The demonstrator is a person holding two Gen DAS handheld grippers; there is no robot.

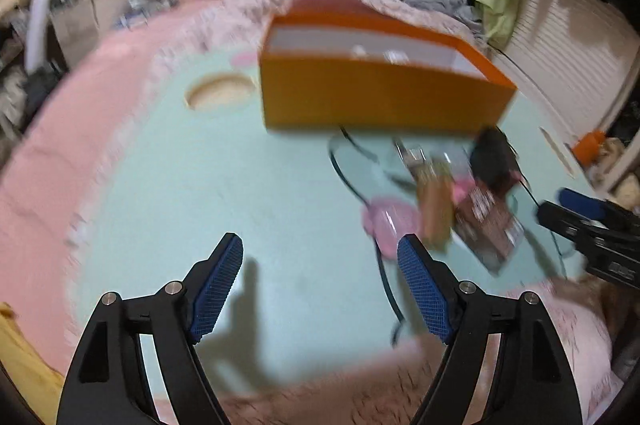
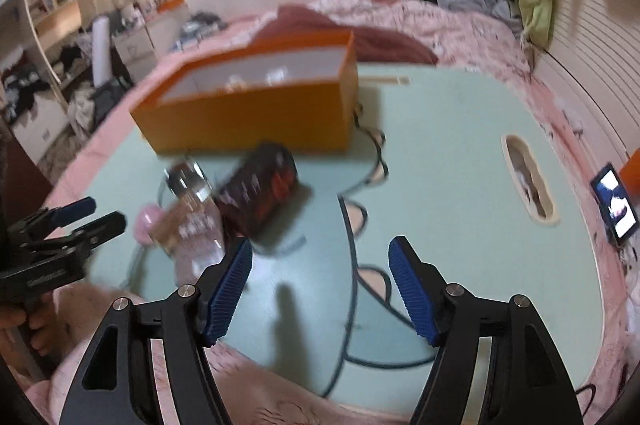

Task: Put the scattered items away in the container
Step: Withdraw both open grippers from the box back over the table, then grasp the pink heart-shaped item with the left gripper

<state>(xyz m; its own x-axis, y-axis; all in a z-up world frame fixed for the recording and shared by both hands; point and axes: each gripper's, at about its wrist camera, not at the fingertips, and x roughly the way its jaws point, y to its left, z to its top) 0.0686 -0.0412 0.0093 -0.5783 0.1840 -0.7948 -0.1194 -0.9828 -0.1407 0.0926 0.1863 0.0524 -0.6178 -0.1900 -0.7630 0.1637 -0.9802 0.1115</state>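
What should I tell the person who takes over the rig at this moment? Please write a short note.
Left gripper: open, empty, above the green mat.
Right gripper: open, empty, above the same mat.
Orange box stands open on the mat; a few small blurred things seem to lie inside, I cannot tell what.
Left to do: in front of the box, a clear bottle, a dark snack packet and a pink item lie close together. Neither gripper touches them.
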